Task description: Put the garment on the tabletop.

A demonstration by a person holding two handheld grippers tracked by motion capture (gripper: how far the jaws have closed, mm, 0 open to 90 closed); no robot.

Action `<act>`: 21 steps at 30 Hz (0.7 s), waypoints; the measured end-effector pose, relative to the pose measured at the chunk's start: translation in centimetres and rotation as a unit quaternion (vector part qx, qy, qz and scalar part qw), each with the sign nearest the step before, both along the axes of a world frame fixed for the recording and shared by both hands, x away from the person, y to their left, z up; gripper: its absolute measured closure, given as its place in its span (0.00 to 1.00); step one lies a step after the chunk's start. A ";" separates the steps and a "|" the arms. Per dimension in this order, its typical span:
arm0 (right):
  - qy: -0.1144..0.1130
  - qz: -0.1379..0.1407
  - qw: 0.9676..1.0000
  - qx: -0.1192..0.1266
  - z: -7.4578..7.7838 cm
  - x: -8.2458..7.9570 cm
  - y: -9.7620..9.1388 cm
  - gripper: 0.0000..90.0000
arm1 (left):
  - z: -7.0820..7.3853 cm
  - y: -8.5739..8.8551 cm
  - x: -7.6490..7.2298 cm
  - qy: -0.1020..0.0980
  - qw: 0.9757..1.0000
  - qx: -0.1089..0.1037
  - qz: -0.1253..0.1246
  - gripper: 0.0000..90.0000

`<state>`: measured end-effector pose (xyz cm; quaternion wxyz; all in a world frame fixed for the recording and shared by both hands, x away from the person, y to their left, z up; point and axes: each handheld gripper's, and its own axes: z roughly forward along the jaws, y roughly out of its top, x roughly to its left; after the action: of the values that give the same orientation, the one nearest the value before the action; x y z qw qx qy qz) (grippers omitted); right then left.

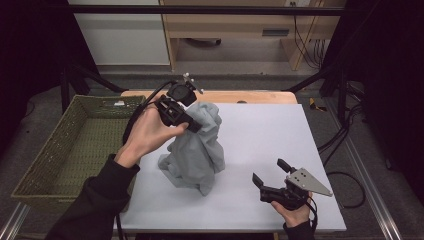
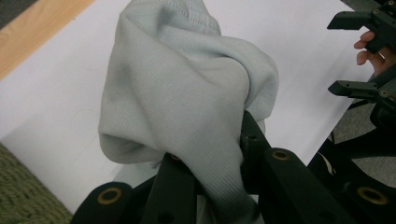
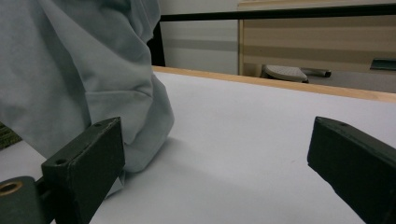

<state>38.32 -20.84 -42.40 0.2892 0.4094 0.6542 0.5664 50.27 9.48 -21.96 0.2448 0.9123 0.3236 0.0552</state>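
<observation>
Above the white table sheet, the left gripper pinches the pale grey knitted garment, its hem trailing on the sheet; the right gripper waits spread beside it; next, likely carrying it to the green woven basket.

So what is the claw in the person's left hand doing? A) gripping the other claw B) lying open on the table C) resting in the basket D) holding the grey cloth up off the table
D: the left claw is shut on the grey cloth, whose top is lifted while its bottom touches the table.

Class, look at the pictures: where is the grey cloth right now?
In the high view, the grey cloth hangs from the left tool at the white mat's left side, its lower end on the mat, beside the green basket.
</observation>
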 end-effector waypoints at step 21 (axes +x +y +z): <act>0.011 0.006 1.000 0.007 -0.2 0.0 0.2 0.05 | -7.2 -1.6 -0.1 0.036 0.999 0.016 -0.030 0.88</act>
<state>38.29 -20.67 -42.57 0.2757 0.4136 0.6556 0.5684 50.16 7.91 -29.20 0.2202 0.9269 0.3034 0.0198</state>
